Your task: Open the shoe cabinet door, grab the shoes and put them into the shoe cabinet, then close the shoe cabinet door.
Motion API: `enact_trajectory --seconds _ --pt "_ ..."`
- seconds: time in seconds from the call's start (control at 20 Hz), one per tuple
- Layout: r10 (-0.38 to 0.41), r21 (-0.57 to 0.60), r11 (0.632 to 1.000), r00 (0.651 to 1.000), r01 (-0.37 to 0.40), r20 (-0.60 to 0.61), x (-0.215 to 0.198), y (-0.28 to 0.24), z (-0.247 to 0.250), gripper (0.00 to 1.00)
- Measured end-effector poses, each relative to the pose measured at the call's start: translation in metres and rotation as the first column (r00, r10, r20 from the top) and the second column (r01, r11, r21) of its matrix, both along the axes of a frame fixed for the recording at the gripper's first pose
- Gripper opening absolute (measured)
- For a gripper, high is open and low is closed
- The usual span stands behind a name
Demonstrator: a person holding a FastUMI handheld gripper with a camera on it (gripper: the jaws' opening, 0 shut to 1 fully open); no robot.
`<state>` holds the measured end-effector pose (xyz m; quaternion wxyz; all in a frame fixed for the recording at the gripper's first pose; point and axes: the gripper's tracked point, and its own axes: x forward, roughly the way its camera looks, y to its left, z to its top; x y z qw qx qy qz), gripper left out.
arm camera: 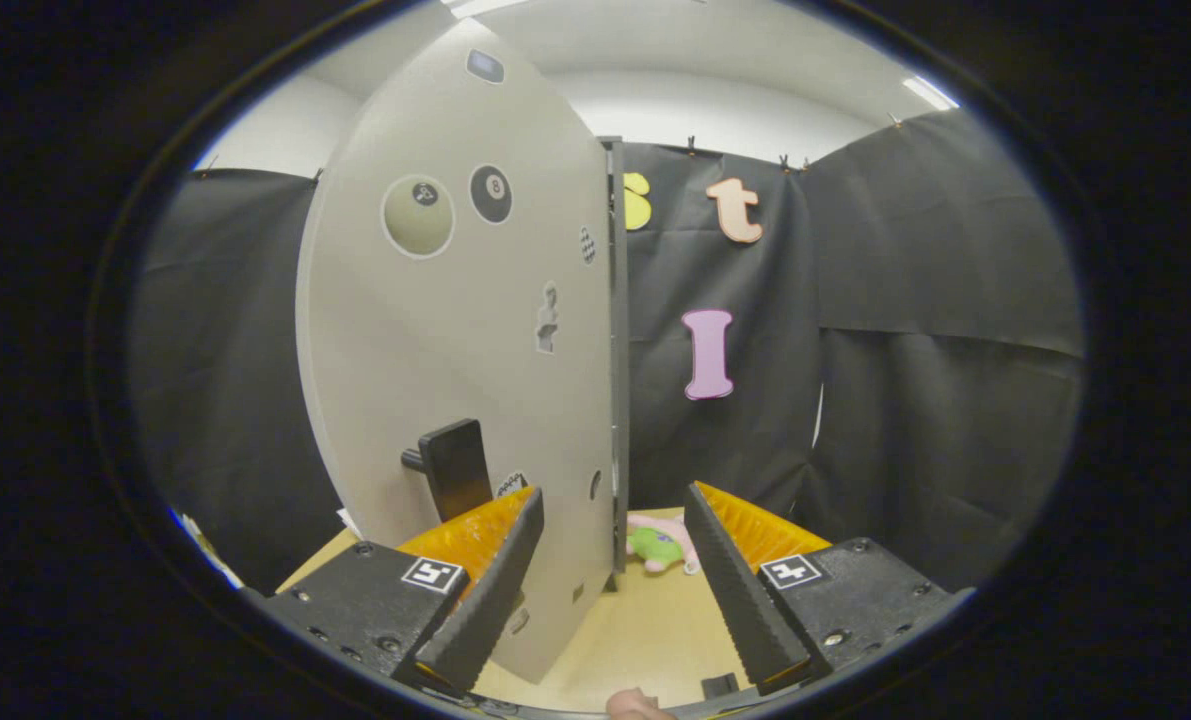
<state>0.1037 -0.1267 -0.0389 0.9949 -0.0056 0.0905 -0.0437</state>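
Tool (613,545) fingers apart, empty; stiff cabinet door (455,330) just ahead-left, probably swings light off its chunky handle (455,468).

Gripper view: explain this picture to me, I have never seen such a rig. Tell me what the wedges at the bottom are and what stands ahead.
The camera rides on a hand-held gripper and looks forward along its two fingers, the ridged wedges at the bottom. They are spread apart and hold nothing. A person carries the tool; no robot arm is involved. Ahead, beside one finger, stands the grey shoe cabinet door, swung open and seen partly edge-on, with stickers on it and a dark handle low down. Beyond the fingers, on the tan wooden surface, lies a small pink and green shoe, partly behind the door's edge. Black cloth walls the booth.
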Motion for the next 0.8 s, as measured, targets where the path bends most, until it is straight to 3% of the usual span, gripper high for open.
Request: enact_trajectory --seconds 0.25,0.55,0.8 --pt "0.003 -0.012 1.000 1.000 -0.003 -0.011 0.022 0.064 -0.006 0.94" --pt "0.088 -0.016 0.996 0.995 -0.089 -0.050 0.067 0.160 -0.023 0.96" --pt "0.148 -0.010 0.989 0.989 -0.148 -0.032 0.059 0.201 -0.014 0.99"
